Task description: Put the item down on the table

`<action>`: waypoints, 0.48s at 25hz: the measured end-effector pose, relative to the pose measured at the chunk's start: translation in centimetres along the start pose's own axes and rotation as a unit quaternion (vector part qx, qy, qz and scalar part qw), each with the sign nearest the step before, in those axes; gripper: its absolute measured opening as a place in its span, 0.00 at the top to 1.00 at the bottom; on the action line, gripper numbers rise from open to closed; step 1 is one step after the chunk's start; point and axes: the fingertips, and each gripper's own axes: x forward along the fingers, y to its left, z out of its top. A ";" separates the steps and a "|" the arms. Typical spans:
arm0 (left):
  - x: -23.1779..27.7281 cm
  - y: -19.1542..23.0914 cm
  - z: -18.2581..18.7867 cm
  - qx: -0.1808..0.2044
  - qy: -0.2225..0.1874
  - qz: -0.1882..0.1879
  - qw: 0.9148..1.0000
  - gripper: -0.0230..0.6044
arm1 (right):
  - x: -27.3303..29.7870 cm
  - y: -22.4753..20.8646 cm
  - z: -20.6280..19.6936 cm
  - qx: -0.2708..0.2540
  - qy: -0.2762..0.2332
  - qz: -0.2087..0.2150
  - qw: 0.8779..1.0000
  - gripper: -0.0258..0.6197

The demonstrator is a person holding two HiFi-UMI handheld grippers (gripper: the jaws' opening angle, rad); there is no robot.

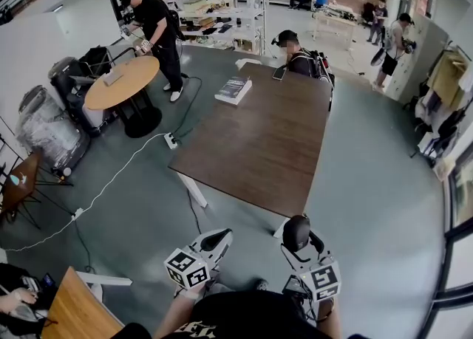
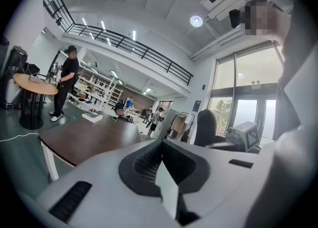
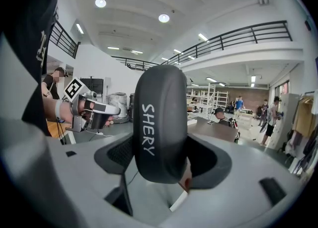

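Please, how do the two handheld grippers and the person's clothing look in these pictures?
Both the left gripper and the right gripper have pale grey shells with dark ribbed pads. Each carries a cube of black-and-white square markers. The shirt is black.

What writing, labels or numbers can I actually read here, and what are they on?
"SHERY": white letters on the black rounded case held in the right gripper.
Dark book on the long brown table: cover print too small to read.
Small dark wall sign beside the windows: too small to read.
Nothing else is legible.
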 end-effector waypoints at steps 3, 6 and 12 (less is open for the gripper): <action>0.6 -0.5 -0.3 -0.001 0.001 0.003 1.000 0.95 | -0.3 -0.8 -0.4 0.000 0.000 0.000 1.000 0.47; 1.6 -1.1 -0.7 -0.002 0.003 0.006 1.000 0.95 | -0.8 -1.9 -0.9 0.001 0.002 0.001 1.000 0.47; 3.3 -2.9 -1.3 0.000 0.013 0.004 1.000 0.95 | -2.6 -3.7 -2.2 0.012 0.000 -0.005 1.000 0.47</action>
